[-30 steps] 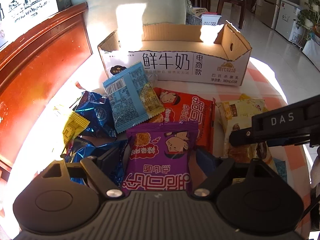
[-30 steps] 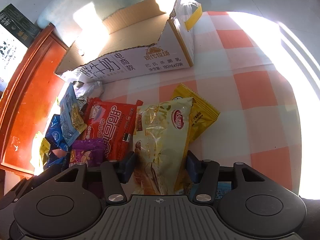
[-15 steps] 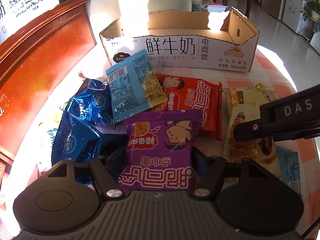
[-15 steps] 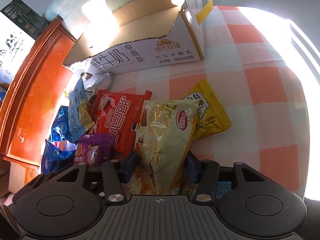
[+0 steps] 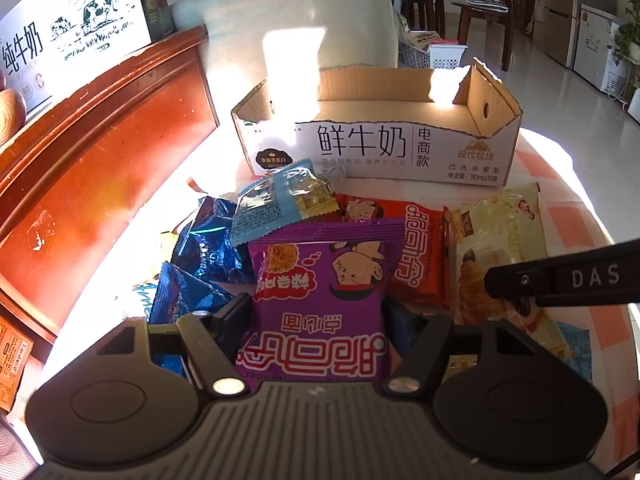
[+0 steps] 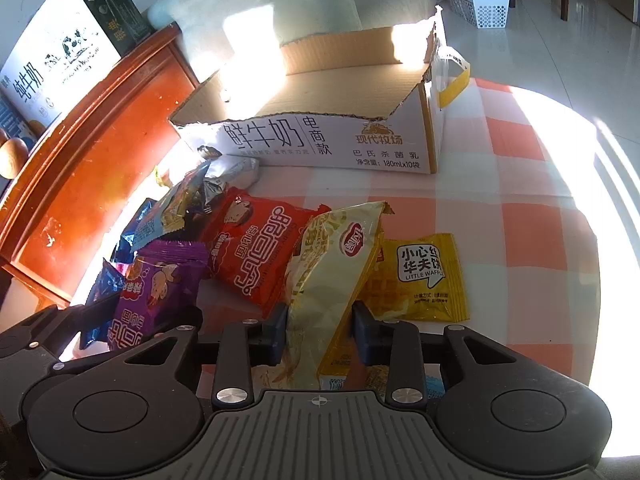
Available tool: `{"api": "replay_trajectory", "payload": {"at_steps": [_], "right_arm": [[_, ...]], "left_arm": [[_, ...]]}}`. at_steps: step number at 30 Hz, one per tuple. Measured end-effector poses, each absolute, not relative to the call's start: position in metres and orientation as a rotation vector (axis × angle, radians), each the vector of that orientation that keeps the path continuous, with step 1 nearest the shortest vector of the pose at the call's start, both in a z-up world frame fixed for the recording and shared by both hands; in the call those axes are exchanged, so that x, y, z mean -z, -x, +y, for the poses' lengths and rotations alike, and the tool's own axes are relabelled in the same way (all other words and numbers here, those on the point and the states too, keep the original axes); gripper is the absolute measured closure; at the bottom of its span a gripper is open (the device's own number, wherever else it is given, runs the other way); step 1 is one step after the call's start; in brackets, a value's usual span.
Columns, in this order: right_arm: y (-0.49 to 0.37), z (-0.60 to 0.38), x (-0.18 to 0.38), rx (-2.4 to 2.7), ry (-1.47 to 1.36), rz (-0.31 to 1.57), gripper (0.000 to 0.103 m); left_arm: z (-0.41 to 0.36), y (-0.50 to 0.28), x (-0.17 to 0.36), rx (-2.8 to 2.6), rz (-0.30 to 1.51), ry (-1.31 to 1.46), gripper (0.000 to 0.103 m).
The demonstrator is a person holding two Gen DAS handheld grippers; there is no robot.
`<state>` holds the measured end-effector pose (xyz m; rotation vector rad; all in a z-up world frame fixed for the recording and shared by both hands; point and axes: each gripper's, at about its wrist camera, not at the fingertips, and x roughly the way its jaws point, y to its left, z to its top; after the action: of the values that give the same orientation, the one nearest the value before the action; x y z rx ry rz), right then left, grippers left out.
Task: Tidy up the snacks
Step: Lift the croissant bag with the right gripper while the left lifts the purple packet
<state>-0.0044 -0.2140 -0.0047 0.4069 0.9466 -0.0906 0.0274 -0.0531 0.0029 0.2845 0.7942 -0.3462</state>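
Purple snack bag (image 5: 320, 304) now up off pile, held tight in left gripper (image 5: 318, 312), top tipped toward milk box (image 5: 376, 136); before it lay flat. Pale bread bag (image 6: 332, 280) now pinched in right gripper (image 6: 320, 330), squeezed thin, lifted and tilted; before it lay flat over yellow waffle bag (image 6: 424, 276). Waffle bag shows more now. Light blue bag (image 5: 280, 204) now crumpled, slid back

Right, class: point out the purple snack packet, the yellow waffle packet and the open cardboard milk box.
purple snack packet (image 5: 320, 288), left wrist view, printed front.
yellow waffle packet (image 6: 420, 276), right wrist view, label.
open cardboard milk box (image 6: 320, 140), right wrist view, front wall.
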Motion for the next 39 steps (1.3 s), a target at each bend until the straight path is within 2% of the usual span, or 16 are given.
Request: {"api": "replay_trajectory", "payload": {"at_steps": [9, 10, 11, 12, 19, 23, 26, 31, 34, 36, 39], "right_arm": [[0.008, -0.203, -0.007, 0.037, -0.367, 0.883, 0.072], [0.009, -0.203, -0.008, 0.034, -0.366, 0.879, 0.072], [0.009, -0.203, -0.008, 0.033, -0.364, 0.878, 0.072], [0.01, -0.203, -0.008, 0.033, -0.362, 0.877, 0.072], [0.01, -0.202, -0.008, 0.049, -0.344, 0.874, 0.072], [0.01, -0.21, -0.005, 0.065, -0.391, 0.893, 0.072], [0.011, -0.214, -0.003, 0.077, -0.41, 0.905, 0.072], [0.01, -0.215, 0.001, 0.076, -0.441, 0.926, 0.072], [0.01, -0.214, 0.002, 0.075, -0.435, 0.931, 0.072], [0.009, -0.215, 0.004, 0.072, -0.446, 0.947, 0.072], [0.007, -0.219, 0.012, 0.071, -0.505, 0.979, 0.071]], "left_arm": [[-0.049, -0.023, -0.019, 0.35, 0.739, -0.27, 0.035], [-0.049, -0.022, -0.02, 0.354, 0.735, -0.266, 0.037], [-0.049, -0.021, -0.022, 0.359, 0.729, -0.263, 0.048], [-0.049, -0.021, -0.025, 0.36, 0.725, -0.26, 0.05], [-0.046, -0.025, -0.023, 0.353, 0.746, -0.248, 0.05], [-0.038, -0.032, -0.019, 0.394, 0.829, -0.175, 0.04], [-0.041, -0.034, -0.011, 0.4, 0.861, -0.195, 0.022], [-0.052, -0.045, 0.011, 0.381, 0.927, -0.235, 0.016], [-0.056, -0.05, 0.024, 0.357, 0.944, -0.253, 0.019], [-0.058, -0.051, 0.03, 0.353, 0.957, -0.253, 0.032], [-0.059, -0.049, 0.031, 0.363, 0.952, -0.25, 0.033]]}}
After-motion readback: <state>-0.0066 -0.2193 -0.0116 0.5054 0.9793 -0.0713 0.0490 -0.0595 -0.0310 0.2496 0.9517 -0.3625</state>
